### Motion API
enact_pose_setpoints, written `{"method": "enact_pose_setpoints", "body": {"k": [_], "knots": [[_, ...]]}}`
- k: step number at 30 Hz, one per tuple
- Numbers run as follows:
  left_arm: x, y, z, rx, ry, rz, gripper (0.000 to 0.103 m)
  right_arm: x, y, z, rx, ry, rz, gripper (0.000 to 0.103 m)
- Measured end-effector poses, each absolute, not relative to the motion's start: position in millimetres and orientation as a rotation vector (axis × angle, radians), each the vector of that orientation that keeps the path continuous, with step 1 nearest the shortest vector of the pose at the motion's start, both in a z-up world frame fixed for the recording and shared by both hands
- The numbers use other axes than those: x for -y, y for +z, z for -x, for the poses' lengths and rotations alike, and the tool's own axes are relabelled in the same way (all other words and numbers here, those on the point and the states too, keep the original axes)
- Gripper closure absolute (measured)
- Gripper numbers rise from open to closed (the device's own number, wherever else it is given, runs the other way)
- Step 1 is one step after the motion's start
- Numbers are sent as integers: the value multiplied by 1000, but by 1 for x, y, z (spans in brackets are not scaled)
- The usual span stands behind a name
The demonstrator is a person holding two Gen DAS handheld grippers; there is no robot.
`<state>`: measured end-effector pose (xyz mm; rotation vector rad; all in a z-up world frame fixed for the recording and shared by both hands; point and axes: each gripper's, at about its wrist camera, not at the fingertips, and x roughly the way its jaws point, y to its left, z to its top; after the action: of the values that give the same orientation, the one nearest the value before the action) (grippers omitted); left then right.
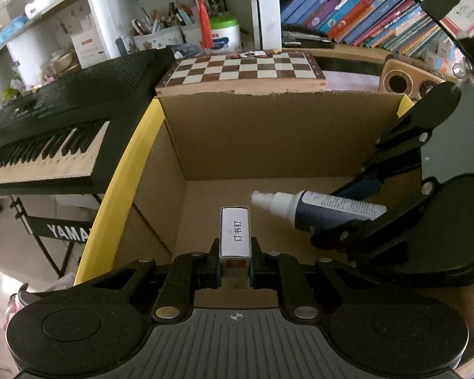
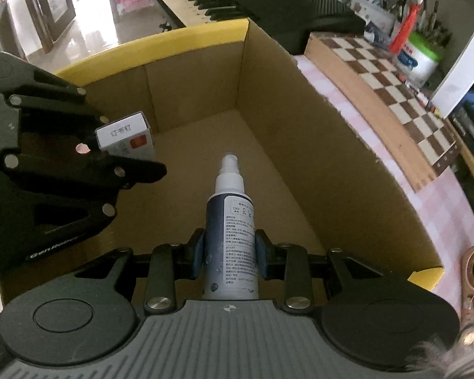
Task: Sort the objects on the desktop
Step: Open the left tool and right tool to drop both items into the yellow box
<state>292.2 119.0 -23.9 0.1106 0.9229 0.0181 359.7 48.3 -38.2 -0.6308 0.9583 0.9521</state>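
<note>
Staple box clamped upright between the left tongs, held over the open carton, above its bare floor. Spray bottle clamped in the right tongs, nozzle forward, also above the carton floor. Seen from the left tongs, the bottle lies just right of the staple box, apart from it. Carton walls rise on all sides; yellow rim left of the left tongs. Keyboard beyond that rim, chessboard behind the far wall

One staple box, one spray bottle, one cardboard box, two grippers.
</note>
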Motion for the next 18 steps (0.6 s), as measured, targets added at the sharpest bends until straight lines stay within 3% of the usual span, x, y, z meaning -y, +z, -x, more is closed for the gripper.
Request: {"method": "enact_pose_setpoints", "body": {"k": [18], "knots": [[-109, -32, -284, -958, -13, -119, 82, -58, -44, -350, -940, 1032, 789, 72]]}}
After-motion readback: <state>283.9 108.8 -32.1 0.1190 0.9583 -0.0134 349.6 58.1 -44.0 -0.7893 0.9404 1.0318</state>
